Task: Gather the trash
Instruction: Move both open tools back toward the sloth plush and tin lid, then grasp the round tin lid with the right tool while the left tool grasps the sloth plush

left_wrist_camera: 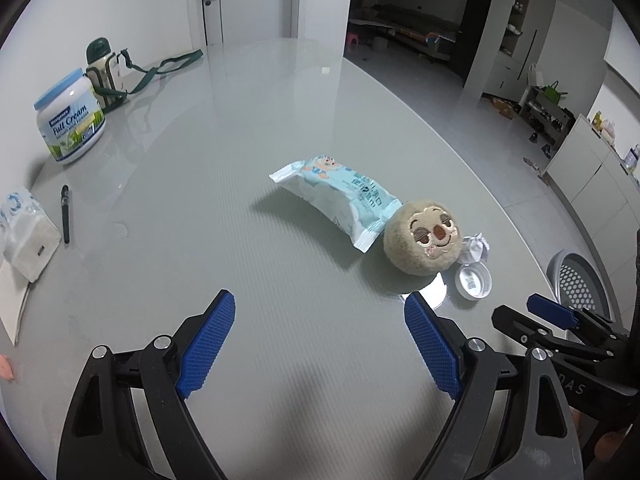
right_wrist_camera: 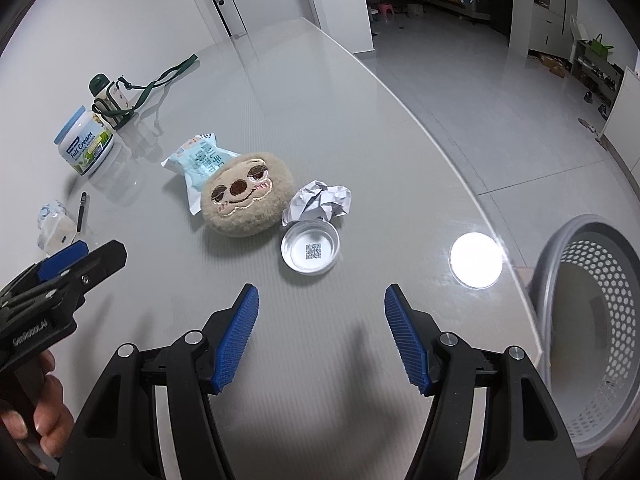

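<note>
Pale room, glossy grey table (left_wrist_camera: 248, 112)
White door (left_wrist_camera: 212, 0) behind — dim room (left_wrist_camera: 420, 8) beyond, shoe rack (left_wrist_camera: 544, 116) at right.

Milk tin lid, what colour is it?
Light blue lid, clearest in the left wrist view.

Your glossy grey bench (right_wrist_camera: 360, 128) carries a crumpled paper ball (right_wrist_camera: 320, 200) touching a shallow lid with a QR code (right_wrist_camera: 310, 250), a sloth plush (right_wrist_camera: 244, 200) lying partly on a wet-wipes pack (right_wrist_camera: 196, 160), a milk powder jar (right_wrist_camera: 85, 142), a strapped bottle (right_wrist_camera: 107, 100), a pen (right_wrist_camera: 81, 211) and a tissue pack (right_wrist_camera: 56, 226).
</note>
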Available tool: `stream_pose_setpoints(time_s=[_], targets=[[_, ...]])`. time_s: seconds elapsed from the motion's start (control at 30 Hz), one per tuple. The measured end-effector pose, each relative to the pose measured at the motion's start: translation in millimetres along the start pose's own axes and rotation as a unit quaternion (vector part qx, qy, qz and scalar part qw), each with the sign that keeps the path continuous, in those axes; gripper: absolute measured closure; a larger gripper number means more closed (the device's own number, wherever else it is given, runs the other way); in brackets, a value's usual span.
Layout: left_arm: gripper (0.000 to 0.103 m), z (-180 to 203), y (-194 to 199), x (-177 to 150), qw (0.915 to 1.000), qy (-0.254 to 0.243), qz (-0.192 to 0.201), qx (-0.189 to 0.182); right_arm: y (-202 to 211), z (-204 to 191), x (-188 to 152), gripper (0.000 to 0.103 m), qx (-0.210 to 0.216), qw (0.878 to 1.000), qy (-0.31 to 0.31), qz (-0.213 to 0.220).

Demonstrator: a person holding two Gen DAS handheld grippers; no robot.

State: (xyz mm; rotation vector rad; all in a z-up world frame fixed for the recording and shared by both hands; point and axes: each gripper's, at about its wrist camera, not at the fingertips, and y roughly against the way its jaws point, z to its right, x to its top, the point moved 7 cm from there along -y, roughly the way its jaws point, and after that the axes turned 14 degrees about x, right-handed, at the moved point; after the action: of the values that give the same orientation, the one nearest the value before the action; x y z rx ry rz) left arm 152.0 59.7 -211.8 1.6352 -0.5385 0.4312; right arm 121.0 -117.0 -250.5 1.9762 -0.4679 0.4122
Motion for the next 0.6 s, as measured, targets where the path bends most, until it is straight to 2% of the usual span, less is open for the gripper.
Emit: stream_pose_setpoints(time_s=[0.6], targets=[[0.018,4.5,-13.0,-4.0,1.0,0.001,-0.006,-0.006,-33.0,-0.7,17.1,0.04,-0.021,1.0,0.008,0.005]])
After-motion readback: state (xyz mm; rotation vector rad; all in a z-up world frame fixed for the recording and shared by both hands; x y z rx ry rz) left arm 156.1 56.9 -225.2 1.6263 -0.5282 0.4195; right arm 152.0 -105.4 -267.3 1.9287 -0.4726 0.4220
